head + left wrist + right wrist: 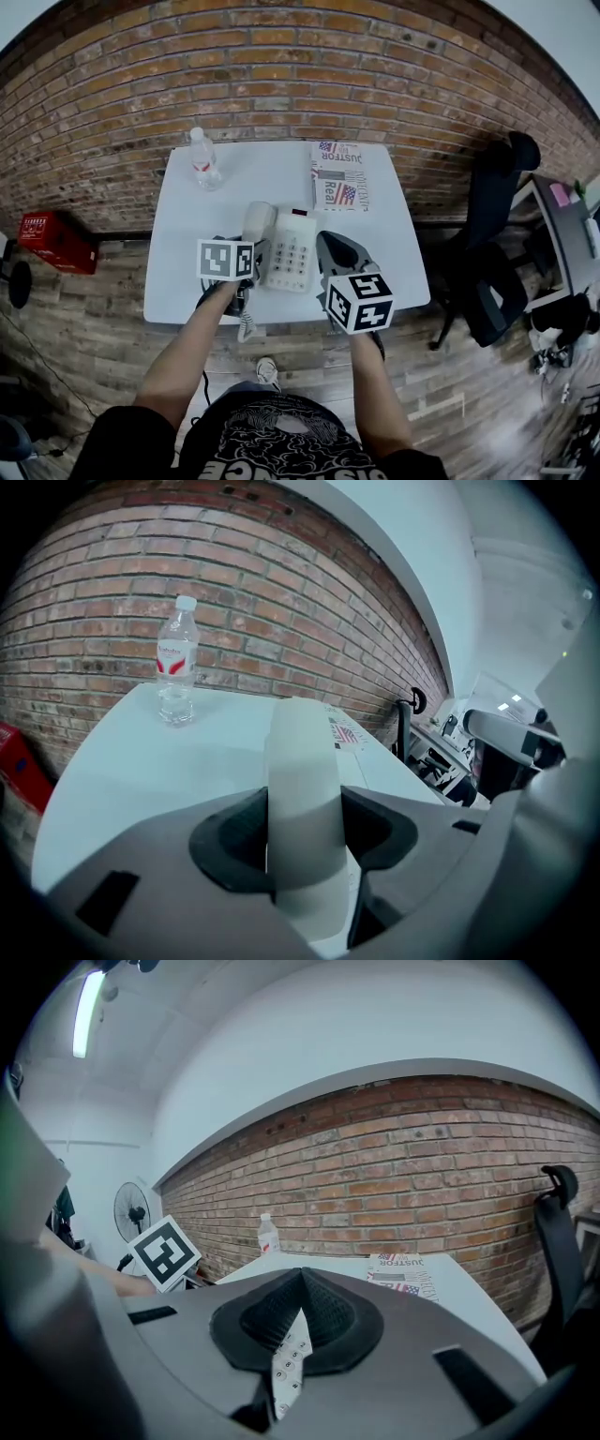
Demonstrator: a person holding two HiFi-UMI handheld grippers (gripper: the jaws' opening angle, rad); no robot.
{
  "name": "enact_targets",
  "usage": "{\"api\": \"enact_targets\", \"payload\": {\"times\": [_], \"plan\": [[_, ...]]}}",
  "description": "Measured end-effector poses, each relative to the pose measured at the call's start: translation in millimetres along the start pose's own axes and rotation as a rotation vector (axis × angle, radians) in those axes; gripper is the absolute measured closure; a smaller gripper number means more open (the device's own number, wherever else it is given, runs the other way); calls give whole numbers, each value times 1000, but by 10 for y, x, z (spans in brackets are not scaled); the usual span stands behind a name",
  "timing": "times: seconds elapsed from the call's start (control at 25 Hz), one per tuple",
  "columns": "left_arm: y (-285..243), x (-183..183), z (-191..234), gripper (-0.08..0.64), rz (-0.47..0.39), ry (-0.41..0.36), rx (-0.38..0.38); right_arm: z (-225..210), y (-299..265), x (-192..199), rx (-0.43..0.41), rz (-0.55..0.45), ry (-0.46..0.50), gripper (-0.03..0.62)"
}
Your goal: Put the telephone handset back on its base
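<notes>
A white telephone base [294, 253] with a keypad sits near the front of the white table [187, 253]. The white handset [258, 223] lies along the base's left side, and I cannot tell whether it rests in the cradle. My left gripper [255, 251] is shut on the handset [302, 761], which sticks out forward between the jaws of my left gripper [305, 832]. Its coiled cord [247, 323] hangs over the table's front edge. My right gripper [339, 253] hovers just right of the base, shut on nothing. Through the slit below its closed jaws, the right gripper [298, 1321] view shows a strip of keypad [288, 1363].
A water bottle [203, 157] stands at the table's back left, and a magazine [339, 175] lies at the back right. A brick wall runs behind the table. A red box [56, 242] sits on the floor at left. A black office chair [487, 253] stands to the right.
</notes>
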State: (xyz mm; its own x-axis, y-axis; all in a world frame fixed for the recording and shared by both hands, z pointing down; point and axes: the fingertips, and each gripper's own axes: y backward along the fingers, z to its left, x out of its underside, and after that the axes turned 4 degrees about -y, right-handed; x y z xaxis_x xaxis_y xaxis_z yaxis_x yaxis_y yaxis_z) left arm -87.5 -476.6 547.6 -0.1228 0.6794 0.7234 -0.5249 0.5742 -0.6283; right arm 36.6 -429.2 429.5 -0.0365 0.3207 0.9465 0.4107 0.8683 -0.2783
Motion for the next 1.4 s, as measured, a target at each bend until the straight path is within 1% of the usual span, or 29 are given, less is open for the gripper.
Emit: {"api": "enact_targets", "payload": {"times": [0.24,0.6,1.0,1.2,1.4], "plan": [[-202,13,48,345,64,11,-3,-85,-56,18,32,1,-14,591],[-416,34,91,345,120,33,-30,-210,-43,65,71,6,-24,591],[-469,55,69,345,138,16,-70,-252,-12,110,81,13,-28,592],[-474,59,80,344,133,-1,-99,-240,-5,128,79,16,-29,592],[-471,63,66,342,125,-7,-106,-252,11,144,81,17,-33,592]]}}
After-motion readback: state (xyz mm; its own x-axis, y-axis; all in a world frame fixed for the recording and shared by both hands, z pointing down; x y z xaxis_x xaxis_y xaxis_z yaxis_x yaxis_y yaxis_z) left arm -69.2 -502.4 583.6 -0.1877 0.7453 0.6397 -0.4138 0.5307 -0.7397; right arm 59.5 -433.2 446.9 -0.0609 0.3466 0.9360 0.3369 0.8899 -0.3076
